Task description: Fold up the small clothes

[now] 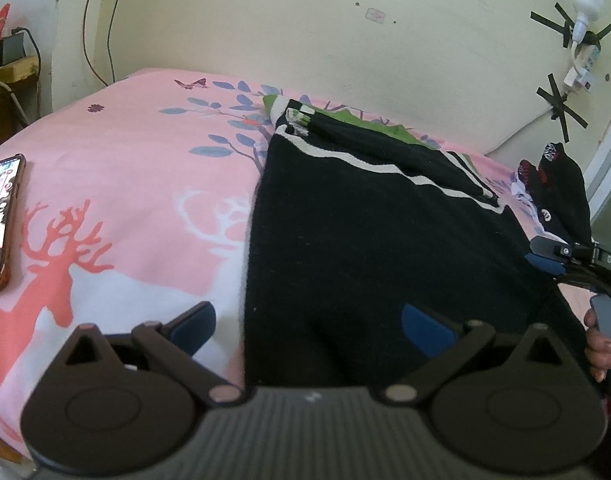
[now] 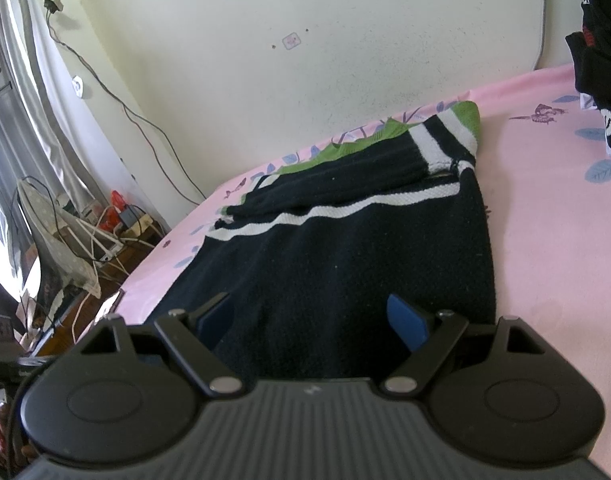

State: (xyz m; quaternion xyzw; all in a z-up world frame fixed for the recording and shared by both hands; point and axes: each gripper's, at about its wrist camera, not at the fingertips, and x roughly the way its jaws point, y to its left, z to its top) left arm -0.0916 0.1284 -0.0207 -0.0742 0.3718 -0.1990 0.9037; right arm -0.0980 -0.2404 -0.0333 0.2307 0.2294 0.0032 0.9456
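A black knit sweater (image 1: 365, 248) with white stripes and a green edge lies flat on the pink bed sheet (image 1: 137, 168), a sleeve folded across its far end. My left gripper (image 1: 311, 326) is open above the sweater's near left edge, one finger over the sheet and one over the knit. In the right wrist view the same sweater (image 2: 345, 260) fills the middle. My right gripper (image 2: 311, 318) hangs open over its near end and holds nothing. The right gripper's fingers (image 1: 545, 263) show at the sweater's right side, with a person's hand (image 1: 601, 346) behind.
A phone (image 1: 1, 220) with a lit screen lies on the sheet at the far left. A pile of dark printed clothes (image 1: 557, 196) (image 2: 597, 40) sits on the bed's far right. The wall (image 1: 305, 32) runs behind the bed. A fan and cables (image 2: 65, 240) stand beside the bed.
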